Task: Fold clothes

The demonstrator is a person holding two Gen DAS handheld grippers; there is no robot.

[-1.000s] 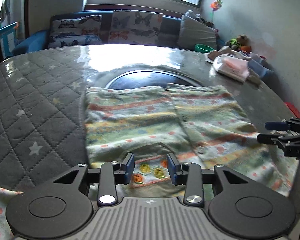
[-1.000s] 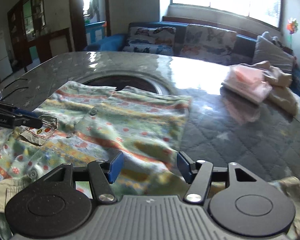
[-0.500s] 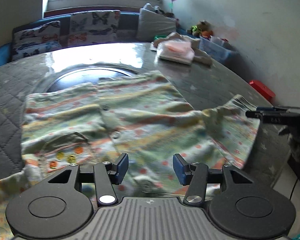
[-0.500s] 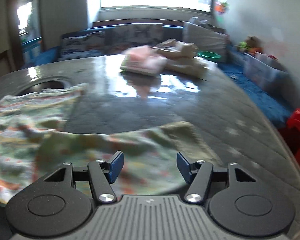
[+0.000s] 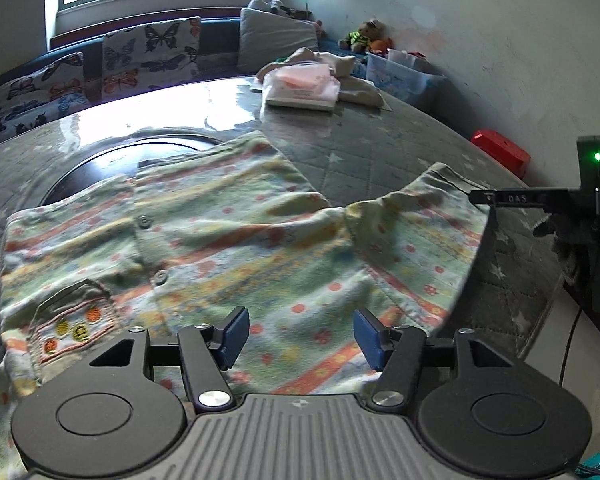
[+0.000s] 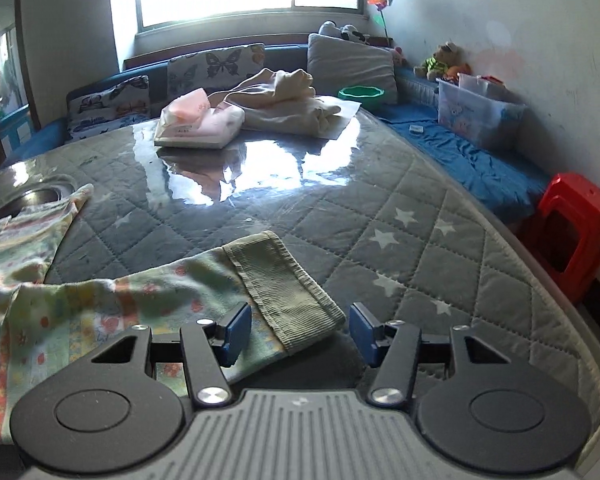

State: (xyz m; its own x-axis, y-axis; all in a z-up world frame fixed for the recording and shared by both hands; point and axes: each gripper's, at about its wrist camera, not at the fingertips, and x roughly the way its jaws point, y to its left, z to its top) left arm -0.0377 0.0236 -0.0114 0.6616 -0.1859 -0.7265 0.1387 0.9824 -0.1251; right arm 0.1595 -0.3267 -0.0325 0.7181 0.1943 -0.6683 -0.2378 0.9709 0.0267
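While folded clothes [image 6: 204,122] lie well beyond, both claws gape over the shirt [image 5: 228,248].

The right gripper [image 6: 298,334] hangs with jaws wide apart over the ribbed green cuff [image 6: 290,286] of a patterned sleeve [image 6: 140,304] on the quilted table [image 6: 420,240]. Folded clothes [image 6: 204,122], perhaps with cream fabric behind, sit far across.

We see a pale green shirt [image 5: 228,248] with orange stripes and dots, its cuff [image 6: 288,292] ribbed olive, on a grey quilted star-print cloth [image 6: 420,240]; both grippers' pads [image 5: 236,330] are blue.
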